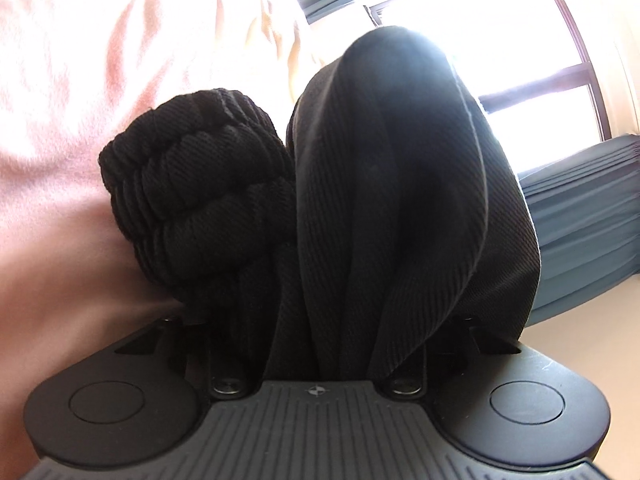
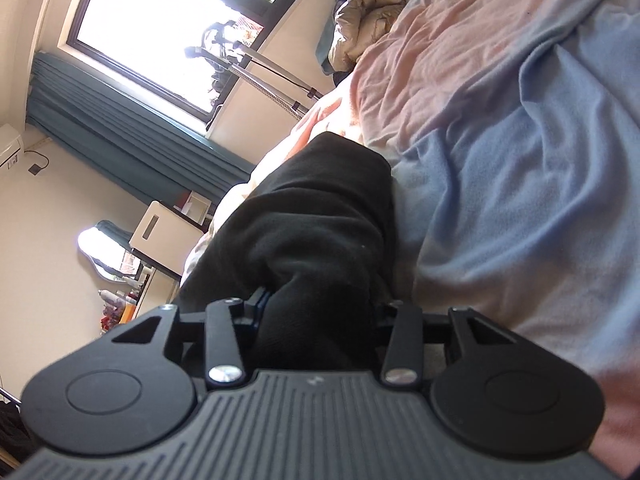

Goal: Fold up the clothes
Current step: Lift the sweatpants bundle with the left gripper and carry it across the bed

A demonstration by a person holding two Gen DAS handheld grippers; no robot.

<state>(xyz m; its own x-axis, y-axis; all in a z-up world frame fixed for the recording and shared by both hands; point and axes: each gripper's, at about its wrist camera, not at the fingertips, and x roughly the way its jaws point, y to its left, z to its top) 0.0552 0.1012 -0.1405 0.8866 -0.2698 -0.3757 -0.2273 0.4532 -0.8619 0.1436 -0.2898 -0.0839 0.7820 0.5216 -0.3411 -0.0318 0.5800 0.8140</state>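
Left gripper (image 1: 320, 320): jaws closed on bunched black garment (image 1: 400, 208), cloth fills the whole gap and hides the fingertips. From the gripper the fabric runs straight up to 12 o'clock, long axis along the fingers. Ribbed cuff or waistband (image 1: 192, 192) bulges out at 10 o'clock, touching the main fold. Pink blanket (image 1: 80, 100) fills 9 to 11 o'clock behind it; window (image 1: 520, 40) and blue curtain (image 1: 592, 208) at 1 to 3 o'clock.

Right gripper (image 2: 316, 316): also pinching the same black garment (image 2: 312, 216), fingertips buried in cloth, so I read the pinch from the fabric wedged between the finger links. Garment stretches away toward 12 o'clock, slightly toward 11, lying on the bed. Window (image 2: 160, 20) and curtain (image 2: 132, 140) at 10 to 11 o'clock, desk clutter (image 2: 120, 300) at 9 o'clock, blue and pink sheet (image 2: 520, 200) from 1 to 4 o'clock, beige quilt (image 2: 368, 12) at 12 to 1 o'clock.

Judgement: both hands hold one piece, each with its long axis pointing forward, so neither is nearer. Next move likely a lift or carry-over fold; it turns on keeping both pinches level. Obstruction: only rumpled sheet ridges right of the garment, which could snag the hem. The thick wad in the left pinch may slip unevenly.
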